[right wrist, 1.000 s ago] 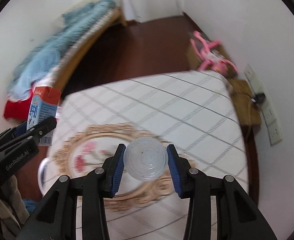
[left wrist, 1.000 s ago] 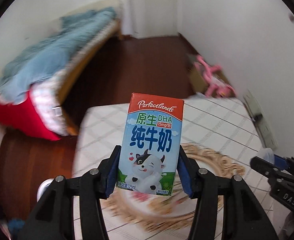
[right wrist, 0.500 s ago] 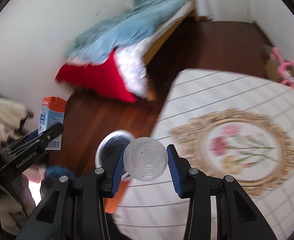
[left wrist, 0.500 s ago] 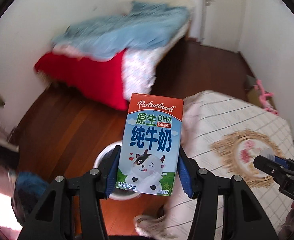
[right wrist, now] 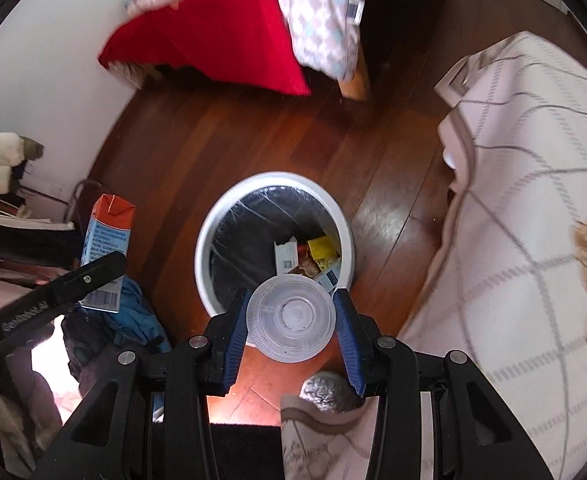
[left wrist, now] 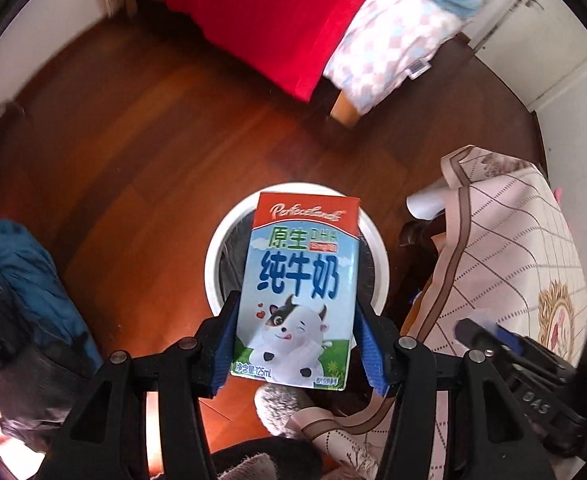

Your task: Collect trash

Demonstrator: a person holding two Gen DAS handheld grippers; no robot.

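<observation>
My left gripper (left wrist: 296, 309) is shut on a small blue and red milk carton (left wrist: 299, 264), which stands upright between the blue pads. It hangs directly above a round white bin (left wrist: 213, 256) lined with a black bag. My right gripper (right wrist: 291, 295) is shut on a clear plastic cup (right wrist: 291, 320), seen bottom-first, over the near rim of the same bin (right wrist: 202, 248). Several cartons and wrappers (right wrist: 313, 256) lie inside the bin. In the right wrist view the milk carton (right wrist: 107, 236) and a left finger (right wrist: 89, 278) show at the left.
The bin stands on a dark wooden floor (left wrist: 133, 140). A table with a checked cloth (right wrist: 533, 200) hangs close on the right. A bed with a red sheet (left wrist: 273, 20) stands behind. Blue and dark clothes (left wrist: 21, 280) are heaped at the left, and a grey slipper (right wrist: 325, 392) lies near.
Both grippers have swung off the table, leftward and down, and now point steeply at the bin on the floor. The carton and the cup stay gripped.
</observation>
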